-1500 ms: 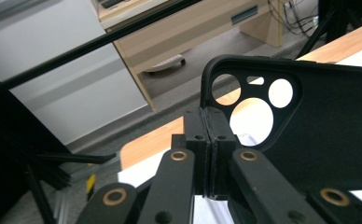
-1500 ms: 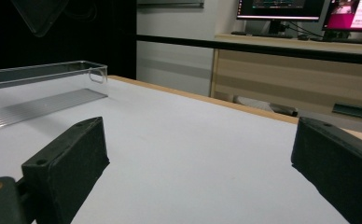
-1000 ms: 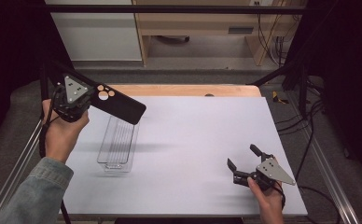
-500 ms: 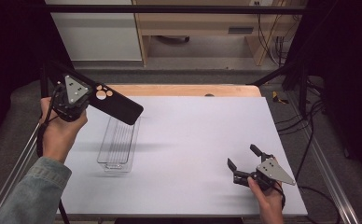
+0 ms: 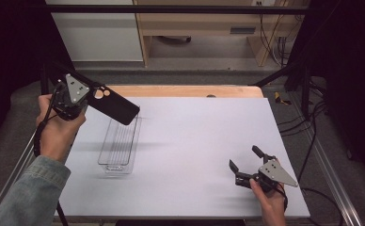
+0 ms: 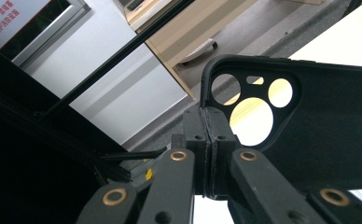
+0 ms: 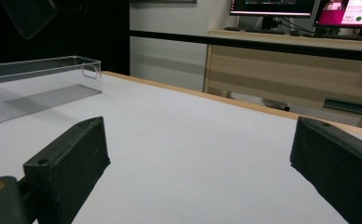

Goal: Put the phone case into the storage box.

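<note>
My left gripper [image 5: 87, 96] is clamped on the black phone case [image 5: 116, 106], its long axis slanting down over the clear tray [image 5: 119, 143]'s far end, right gripper [image 5: 247, 163] gaping empty.

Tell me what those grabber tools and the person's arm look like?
Each hand-held gripper, left and right, is black with two blocky jaws, brass-coloured rivets and a grey three-cornered plate on top. A dark cable trails from each. The left arm wears a blue denim sleeve.
</note>
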### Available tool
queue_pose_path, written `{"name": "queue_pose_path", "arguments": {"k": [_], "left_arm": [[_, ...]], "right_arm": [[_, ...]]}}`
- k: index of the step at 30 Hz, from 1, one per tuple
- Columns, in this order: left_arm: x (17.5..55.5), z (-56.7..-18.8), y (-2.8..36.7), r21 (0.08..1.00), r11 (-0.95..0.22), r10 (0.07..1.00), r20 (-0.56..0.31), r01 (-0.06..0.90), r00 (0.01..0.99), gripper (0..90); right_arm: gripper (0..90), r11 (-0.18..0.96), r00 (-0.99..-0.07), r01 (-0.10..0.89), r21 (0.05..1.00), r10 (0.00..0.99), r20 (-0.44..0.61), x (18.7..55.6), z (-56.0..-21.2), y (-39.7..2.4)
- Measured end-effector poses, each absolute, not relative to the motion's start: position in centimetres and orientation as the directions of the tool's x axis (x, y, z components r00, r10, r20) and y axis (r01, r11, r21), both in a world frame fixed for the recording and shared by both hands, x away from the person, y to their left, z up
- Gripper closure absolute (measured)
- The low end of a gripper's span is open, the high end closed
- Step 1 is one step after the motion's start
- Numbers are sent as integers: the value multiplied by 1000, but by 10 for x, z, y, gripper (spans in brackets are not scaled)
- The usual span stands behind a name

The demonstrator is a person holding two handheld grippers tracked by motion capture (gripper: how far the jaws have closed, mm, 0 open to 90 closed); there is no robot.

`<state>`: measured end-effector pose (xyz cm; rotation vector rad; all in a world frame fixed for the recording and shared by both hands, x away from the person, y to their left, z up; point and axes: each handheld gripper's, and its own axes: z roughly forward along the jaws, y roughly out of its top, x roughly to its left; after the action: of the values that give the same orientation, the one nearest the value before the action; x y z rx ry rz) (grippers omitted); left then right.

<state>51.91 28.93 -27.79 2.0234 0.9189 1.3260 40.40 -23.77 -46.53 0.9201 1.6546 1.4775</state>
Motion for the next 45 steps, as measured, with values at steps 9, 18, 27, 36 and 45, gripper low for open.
{"name": "queue_pose_path", "arguments": {"k": [9,18,27,36,45], "left_arm": [[529,-277,286,687,-696,716,637,210,286,890],[547,-287,281,635,-748,661,692,192,290,890],[558,-288,276,598,-782,621,728,175,289,890],[559,-290,273,583,-796,604,745,163,284,890],[561,-291,275,541,-826,563,780,157,272,890]], "right_arm": [[46,87,-484,44,995,873,-55,404,-466,-237],[46,94,-486,47,995,872,-59,405,-466,-236],[46,92,-485,47,995,872,-58,405,-467,-237],[45,84,-485,45,995,873,-52,405,-466,-238],[45,84,-488,46,995,871,-51,405,-467,-237]]}}
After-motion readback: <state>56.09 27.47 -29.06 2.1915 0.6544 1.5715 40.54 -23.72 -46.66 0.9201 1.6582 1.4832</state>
